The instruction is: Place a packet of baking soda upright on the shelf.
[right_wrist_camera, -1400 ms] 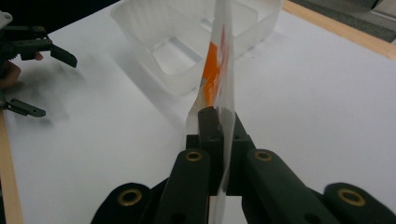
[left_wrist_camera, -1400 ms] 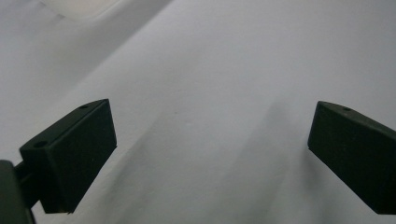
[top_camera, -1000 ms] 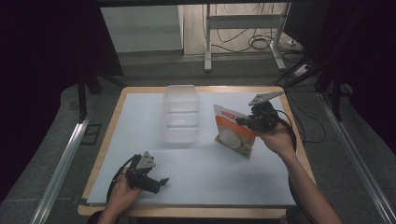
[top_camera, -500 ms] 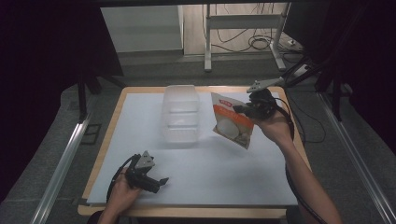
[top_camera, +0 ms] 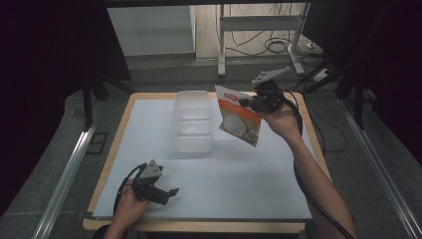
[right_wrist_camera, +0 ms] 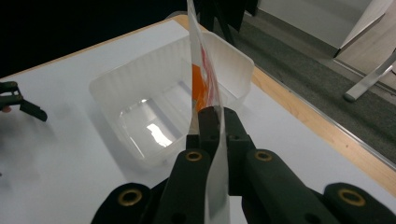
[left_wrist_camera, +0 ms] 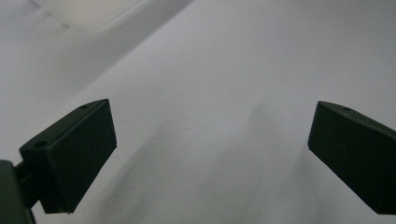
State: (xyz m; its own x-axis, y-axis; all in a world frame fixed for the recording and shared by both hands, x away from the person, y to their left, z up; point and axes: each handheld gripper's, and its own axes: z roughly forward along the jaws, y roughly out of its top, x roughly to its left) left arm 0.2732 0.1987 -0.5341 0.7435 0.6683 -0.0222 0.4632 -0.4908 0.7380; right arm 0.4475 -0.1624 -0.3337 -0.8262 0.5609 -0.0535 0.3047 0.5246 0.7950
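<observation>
White sheeting covers the desk (top_camera: 239, 184), a clear tub (top_camera: 193, 121) at its far middle. Right gripper (top_camera: 249, 103) pinches a food packet (top_camera: 239, 122) aloft beside it; lowering it edge-first should fit best. Left gripper (top_camera: 171, 192) rests wide open, empty.

black two-jaw left gripper (top_camera: 171, 192); right gripper (top_camera: 243, 104) alike; grey three-cornered plates; black cables; brass-ringed screws.
</observation>
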